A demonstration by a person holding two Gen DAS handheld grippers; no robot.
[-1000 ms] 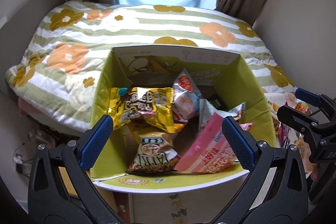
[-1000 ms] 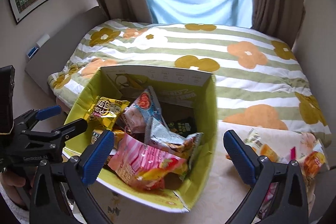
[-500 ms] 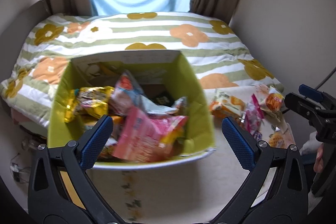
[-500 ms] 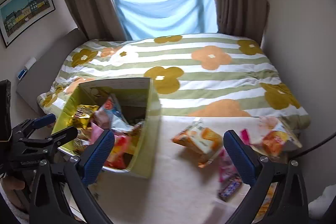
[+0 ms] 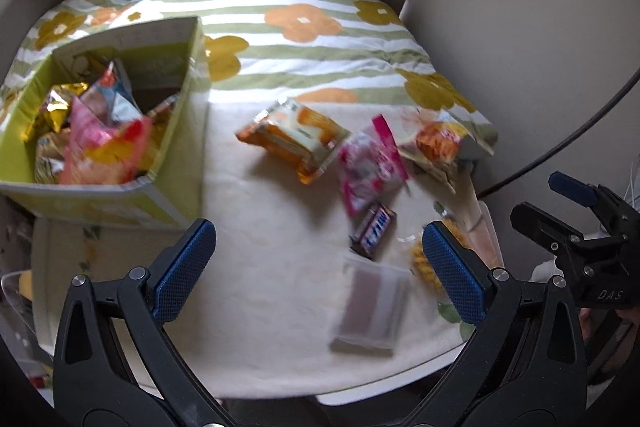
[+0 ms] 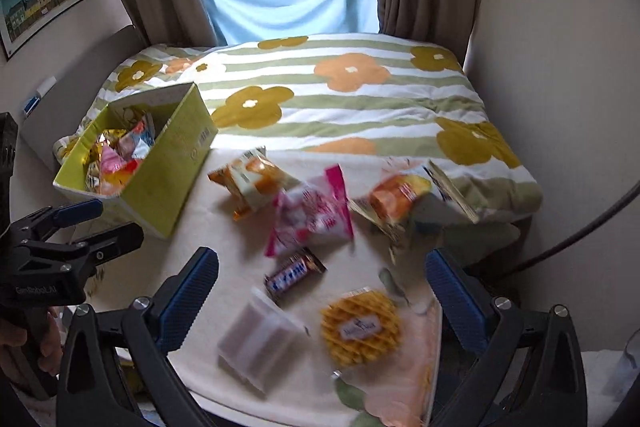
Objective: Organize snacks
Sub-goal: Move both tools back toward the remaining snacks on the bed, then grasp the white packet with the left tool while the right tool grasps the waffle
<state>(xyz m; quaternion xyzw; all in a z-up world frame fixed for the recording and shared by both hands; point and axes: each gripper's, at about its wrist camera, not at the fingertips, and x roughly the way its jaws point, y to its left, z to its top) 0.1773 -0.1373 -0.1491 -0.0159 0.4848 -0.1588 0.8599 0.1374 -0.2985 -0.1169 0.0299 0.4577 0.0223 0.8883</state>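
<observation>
Both tools empty: left tool (image 5: 318, 269) jaws spread wide, right tool (image 6: 322, 297) same, nothing between the pads. Green box (image 6: 168, 171) sits far left on the table (image 5: 256, 307), already stuffed with packets, top open. Loose snacks still out on the cloth to its right: orange biscuit pack (image 6: 250, 183) nearest the box, pink bag (image 6: 310, 217) just right of it, orange-and-white bag (image 6: 396, 201) at the far right edge against the bed (image 6: 352, 99), small chocolate bar (image 6: 294, 273) nearer me, clear-wrapped brown block (image 6: 256, 339) near centre, round waffle (image 6: 360, 331) near right. My read: all light. Bags are air-filled, slick film, contents crush easily, so pinch the crimped end seal or a corner, not the belly. Chocolate bar is stiff and narrow, take it across the short side. Waffle looks brittle and flat, so grip its wrapper edge; the block's wrap looks slippery, take it across the width. Room: open cloth between the box and the biscuit pack, good approach lane. Near table edge is close under the block and the waffle, so no pushing them toward me. Cable (image 6: 580, 231) on the right, keep the right tool off it. Box is nearly full; drop items in at its right side.
</observation>
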